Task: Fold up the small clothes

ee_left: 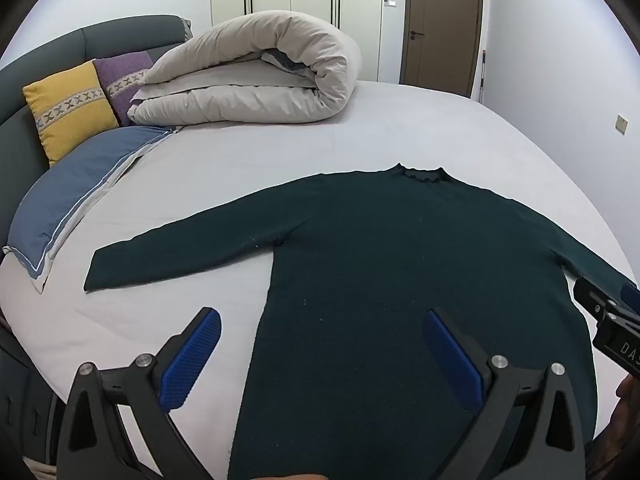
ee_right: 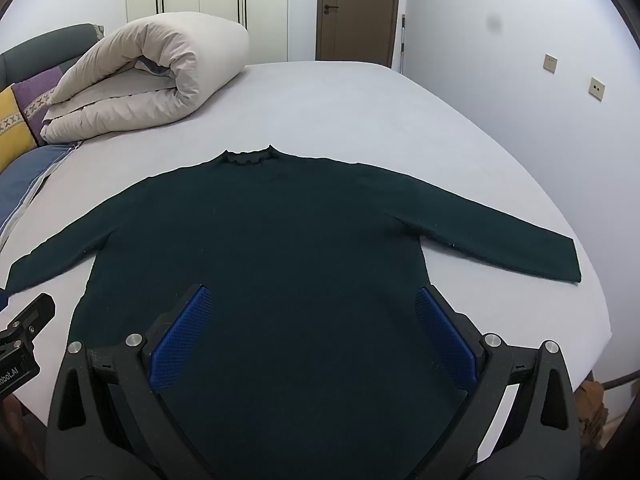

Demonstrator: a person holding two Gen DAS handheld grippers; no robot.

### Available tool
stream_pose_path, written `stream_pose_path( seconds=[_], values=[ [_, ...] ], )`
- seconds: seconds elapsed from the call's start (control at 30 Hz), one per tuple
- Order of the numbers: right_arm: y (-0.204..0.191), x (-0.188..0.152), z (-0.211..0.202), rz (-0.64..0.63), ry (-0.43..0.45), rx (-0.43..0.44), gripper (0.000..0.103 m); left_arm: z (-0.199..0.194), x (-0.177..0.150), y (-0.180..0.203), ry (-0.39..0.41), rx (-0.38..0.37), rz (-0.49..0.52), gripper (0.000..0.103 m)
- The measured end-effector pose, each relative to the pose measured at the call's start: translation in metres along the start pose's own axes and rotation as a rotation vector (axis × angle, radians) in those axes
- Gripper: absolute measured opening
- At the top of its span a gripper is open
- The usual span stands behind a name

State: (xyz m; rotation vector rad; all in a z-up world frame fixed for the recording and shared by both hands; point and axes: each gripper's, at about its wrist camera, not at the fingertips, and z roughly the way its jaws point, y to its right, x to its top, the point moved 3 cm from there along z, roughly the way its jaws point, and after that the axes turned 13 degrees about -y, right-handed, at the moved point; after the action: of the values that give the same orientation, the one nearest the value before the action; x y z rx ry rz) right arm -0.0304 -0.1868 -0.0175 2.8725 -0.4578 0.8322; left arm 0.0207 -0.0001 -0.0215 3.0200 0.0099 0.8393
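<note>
A dark green long-sleeved sweater [ee_left: 400, 260] lies flat on the bed, collar away from me, both sleeves spread out; it also shows in the right wrist view [ee_right: 280, 240]. My left gripper [ee_left: 322, 320] is open and empty, hovering over the sweater's lower left side, its left finger over the sheet. My right gripper [ee_right: 314, 300] is open and empty above the sweater's lower body. The right gripper's body shows at the right edge of the left wrist view [ee_left: 608, 320]; the left gripper's body shows at the left edge of the right wrist view [ee_right: 24, 332].
The bed's light grey sheet [ee_left: 400, 132] surrounds the sweater. A rolled beige duvet [ee_left: 256, 72] lies at the far left, with yellow [ee_left: 72, 112] and purple [ee_left: 124, 76] cushions and a blue pillow [ee_left: 72, 196] by the headboard. The bed's right edge [ee_right: 600, 280] is near the right sleeve.
</note>
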Motion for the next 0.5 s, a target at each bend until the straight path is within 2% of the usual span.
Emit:
stream_pose_path(
  seconds=[0.5],
  values=[
    [-0.0003,-0.0013,-0.0010,-0.006,-0.004,-0.004,0.103,-0.0016,0.0009,-0.0022,0.008,0.013,0.010,0.103]
  ],
)
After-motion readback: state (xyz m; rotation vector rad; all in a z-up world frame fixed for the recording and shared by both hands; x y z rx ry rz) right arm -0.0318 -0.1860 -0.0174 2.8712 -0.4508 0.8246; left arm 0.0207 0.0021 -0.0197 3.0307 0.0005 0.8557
